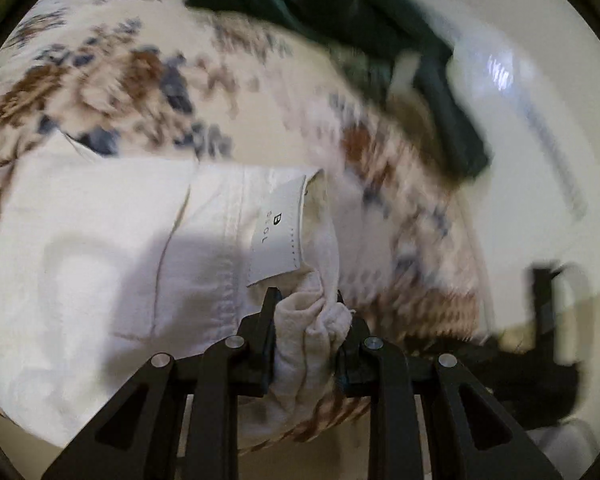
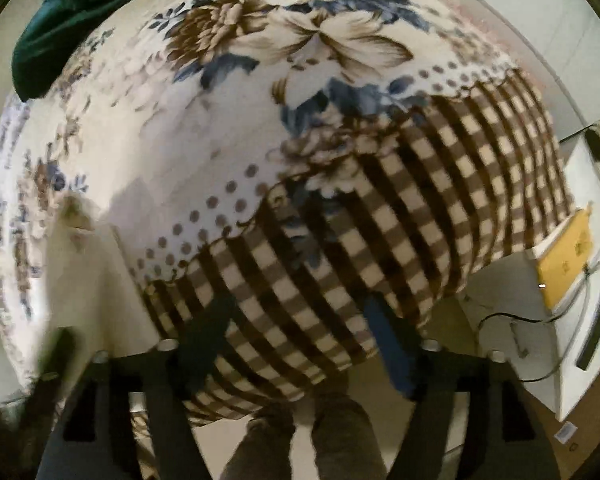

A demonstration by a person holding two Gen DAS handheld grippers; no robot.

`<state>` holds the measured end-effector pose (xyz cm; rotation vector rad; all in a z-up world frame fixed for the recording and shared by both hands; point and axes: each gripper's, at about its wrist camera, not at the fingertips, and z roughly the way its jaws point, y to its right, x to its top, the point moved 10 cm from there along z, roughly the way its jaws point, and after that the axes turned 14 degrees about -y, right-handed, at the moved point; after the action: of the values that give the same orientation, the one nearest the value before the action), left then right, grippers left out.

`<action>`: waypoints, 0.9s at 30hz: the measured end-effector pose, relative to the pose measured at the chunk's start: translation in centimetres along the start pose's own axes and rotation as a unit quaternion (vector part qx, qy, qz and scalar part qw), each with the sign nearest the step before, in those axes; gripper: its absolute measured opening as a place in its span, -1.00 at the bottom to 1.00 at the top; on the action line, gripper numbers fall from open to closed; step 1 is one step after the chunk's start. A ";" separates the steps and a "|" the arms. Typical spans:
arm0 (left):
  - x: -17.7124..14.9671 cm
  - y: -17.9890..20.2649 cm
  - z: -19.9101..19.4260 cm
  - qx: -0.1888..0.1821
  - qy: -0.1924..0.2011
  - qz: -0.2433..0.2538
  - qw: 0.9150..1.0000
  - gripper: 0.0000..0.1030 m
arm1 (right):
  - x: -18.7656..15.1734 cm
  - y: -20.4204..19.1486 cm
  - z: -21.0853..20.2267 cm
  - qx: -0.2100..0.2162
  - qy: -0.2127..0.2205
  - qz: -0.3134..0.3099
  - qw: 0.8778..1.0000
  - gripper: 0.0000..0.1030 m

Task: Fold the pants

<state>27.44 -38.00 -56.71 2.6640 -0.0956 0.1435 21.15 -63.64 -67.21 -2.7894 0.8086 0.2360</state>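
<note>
The white pants [image 1: 100, 248] lie on a floral blanket [image 1: 148, 80], waistband with a white brand label [image 1: 278, 226] toward the middle. My left gripper [image 1: 308, 300] is shut on a bunched fold of the pants' waist. In the right wrist view, my right gripper [image 2: 296, 316] is open and empty above the blanket's checked border [image 2: 400, 216]. A blurred white edge of the pants [image 2: 76, 264] shows at the left.
A dark green cloth [image 1: 340, 12] lies at the blanket's far end; it also shows in the right wrist view [image 2: 60, 28]. A white cabinet with a yellow box [image 2: 568, 256] and cables stands to the right. The person's legs [image 2: 304, 432] stand below.
</note>
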 end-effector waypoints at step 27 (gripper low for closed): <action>6.3 -24.9 -12.3 0.143 0.056 -0.177 0.972 0.45 | 1.4 -18.0 3.9 0.168 -0.006 -0.137 0.976 -0.77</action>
<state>34.95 -10.50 -56.31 2.8982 0.4674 0.2022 31.74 -48.56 -68.20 -2.5351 0.4057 0.0591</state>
